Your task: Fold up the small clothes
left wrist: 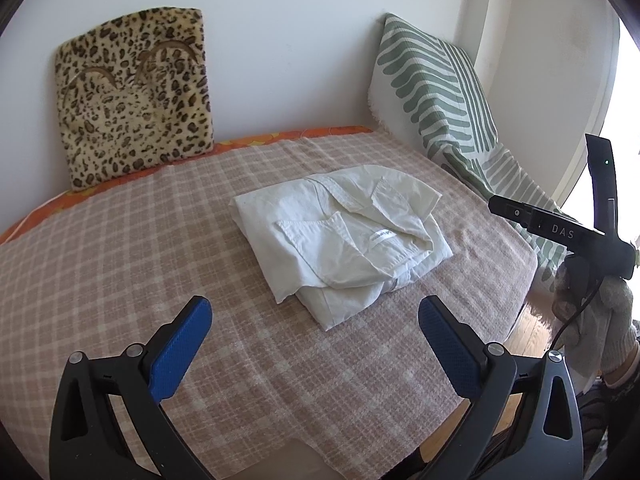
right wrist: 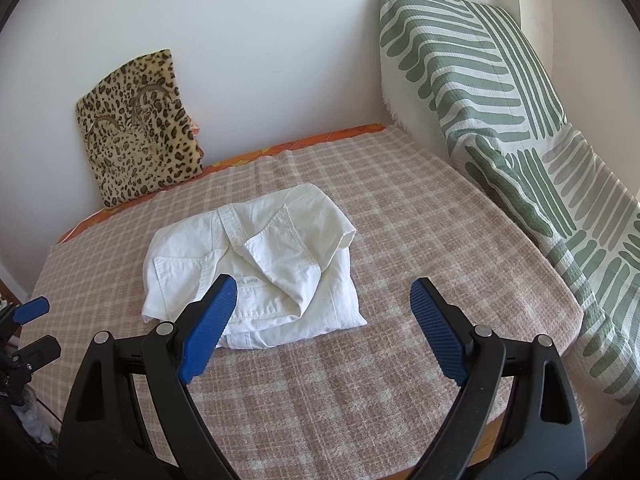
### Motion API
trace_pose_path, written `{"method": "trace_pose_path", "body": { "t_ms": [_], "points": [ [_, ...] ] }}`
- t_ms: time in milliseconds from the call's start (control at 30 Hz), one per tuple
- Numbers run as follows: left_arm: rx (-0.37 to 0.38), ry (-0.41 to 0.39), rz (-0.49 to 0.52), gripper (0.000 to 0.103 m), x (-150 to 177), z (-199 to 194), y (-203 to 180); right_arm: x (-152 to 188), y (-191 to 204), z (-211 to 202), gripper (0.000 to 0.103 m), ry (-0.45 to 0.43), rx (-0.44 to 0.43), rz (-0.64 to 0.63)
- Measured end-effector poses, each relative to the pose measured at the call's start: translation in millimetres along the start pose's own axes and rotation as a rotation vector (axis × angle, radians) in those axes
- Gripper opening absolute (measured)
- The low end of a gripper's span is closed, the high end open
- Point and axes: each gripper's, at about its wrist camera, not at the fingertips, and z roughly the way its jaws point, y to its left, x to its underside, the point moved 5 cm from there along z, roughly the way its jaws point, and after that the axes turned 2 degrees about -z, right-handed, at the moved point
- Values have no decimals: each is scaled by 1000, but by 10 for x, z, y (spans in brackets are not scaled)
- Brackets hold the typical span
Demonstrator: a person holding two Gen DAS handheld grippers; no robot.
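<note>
Both my left gripper [left wrist: 316,344] and right gripper [right wrist: 322,330] hover spread wide and empty over the white garment [right wrist: 256,264] bundled mid-blanket [right wrist: 360,380], and I reckon grabbing one loose layer could unravel it.

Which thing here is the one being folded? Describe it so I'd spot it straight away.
Start at the checked pink blanket covering the bed. Near its middle lies a folded white garment with stitched pockets and a small label. It is the only plain white item; the leopard-print cushion and green-striped cushion lean at the wall.
</note>
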Motion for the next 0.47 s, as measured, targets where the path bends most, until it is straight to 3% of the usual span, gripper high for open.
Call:
{"method": "trace_pose_path", "body": {
  "t_ms": [467],
  "points": [
    [1,-3,10,103,-6,22,17,5,2,3,91,1,-3,4]
  ]
}}
